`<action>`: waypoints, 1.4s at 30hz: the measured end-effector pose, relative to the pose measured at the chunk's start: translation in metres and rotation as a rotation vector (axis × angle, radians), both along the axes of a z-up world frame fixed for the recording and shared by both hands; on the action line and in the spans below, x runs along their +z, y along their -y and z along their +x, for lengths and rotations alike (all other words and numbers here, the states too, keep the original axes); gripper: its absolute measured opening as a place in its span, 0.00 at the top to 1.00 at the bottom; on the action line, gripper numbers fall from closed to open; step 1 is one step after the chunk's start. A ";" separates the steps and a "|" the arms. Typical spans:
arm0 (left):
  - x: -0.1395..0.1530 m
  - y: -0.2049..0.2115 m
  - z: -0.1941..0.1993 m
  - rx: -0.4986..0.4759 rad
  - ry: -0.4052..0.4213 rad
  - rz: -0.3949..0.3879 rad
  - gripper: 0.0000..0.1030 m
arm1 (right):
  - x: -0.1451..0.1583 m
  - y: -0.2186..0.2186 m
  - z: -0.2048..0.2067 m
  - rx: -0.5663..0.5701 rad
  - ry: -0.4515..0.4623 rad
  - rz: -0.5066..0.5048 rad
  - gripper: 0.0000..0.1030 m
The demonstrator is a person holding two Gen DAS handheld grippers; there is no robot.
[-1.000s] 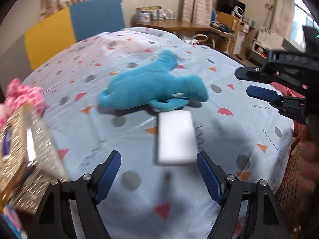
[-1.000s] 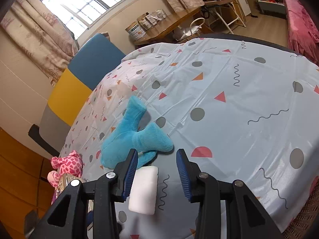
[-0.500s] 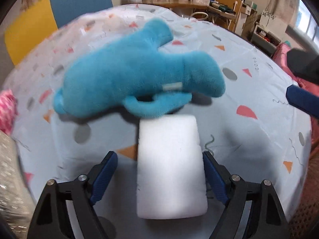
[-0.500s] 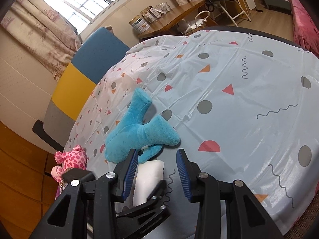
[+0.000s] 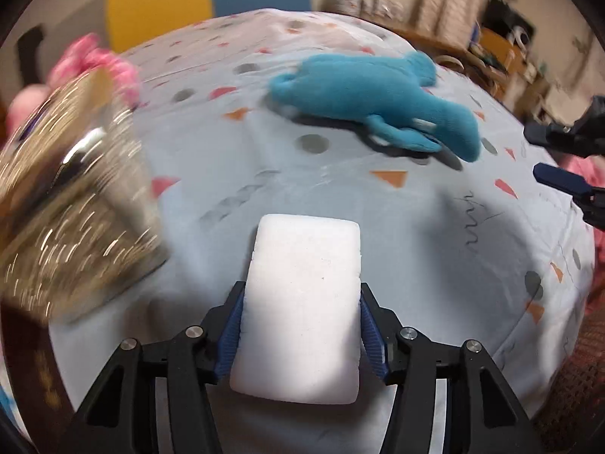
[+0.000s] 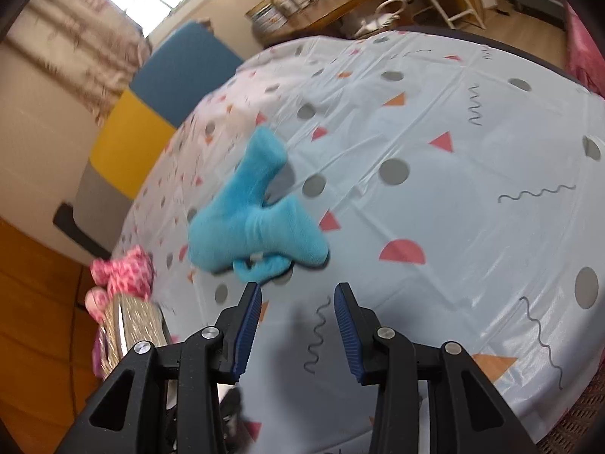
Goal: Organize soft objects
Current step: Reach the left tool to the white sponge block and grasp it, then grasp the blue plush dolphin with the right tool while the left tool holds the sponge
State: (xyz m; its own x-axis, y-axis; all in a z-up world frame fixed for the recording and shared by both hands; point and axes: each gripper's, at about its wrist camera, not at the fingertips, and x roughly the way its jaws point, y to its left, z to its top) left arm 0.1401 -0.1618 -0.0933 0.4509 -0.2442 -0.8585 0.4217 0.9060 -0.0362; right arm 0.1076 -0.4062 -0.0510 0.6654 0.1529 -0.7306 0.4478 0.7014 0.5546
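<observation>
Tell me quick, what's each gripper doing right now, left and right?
Left gripper: jaws have just been closing, now pressed on the white sponge.
Right gripper: open, nothing between the jaws.

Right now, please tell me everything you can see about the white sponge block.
The white sponge block is a plain rectangular slab with rounded corners and a fine, foam-like surface, unmarked. It lies lengthwise between the blue-padded fingers of the left gripper, which have just been closing and now press both its long sides. Its far end points toward the blue plush toy, clearly apart from it. The patterned tablecloth lies beneath; whether the block still rests on it cannot be told.
</observation>
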 end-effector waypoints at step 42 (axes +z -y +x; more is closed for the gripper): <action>-0.008 -0.041 -0.033 -0.049 0.141 -0.118 0.43 | -0.037 -0.107 0.125 0.654 -0.276 -0.527 0.57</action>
State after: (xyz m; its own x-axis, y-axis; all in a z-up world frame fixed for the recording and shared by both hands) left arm 0.1069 -0.1212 -0.1010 0.5500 -0.3646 -0.7514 0.4741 0.8770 -0.0785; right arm 0.2322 -0.2995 -0.0885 0.3520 0.0397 -0.9352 -0.0628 0.9979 0.0187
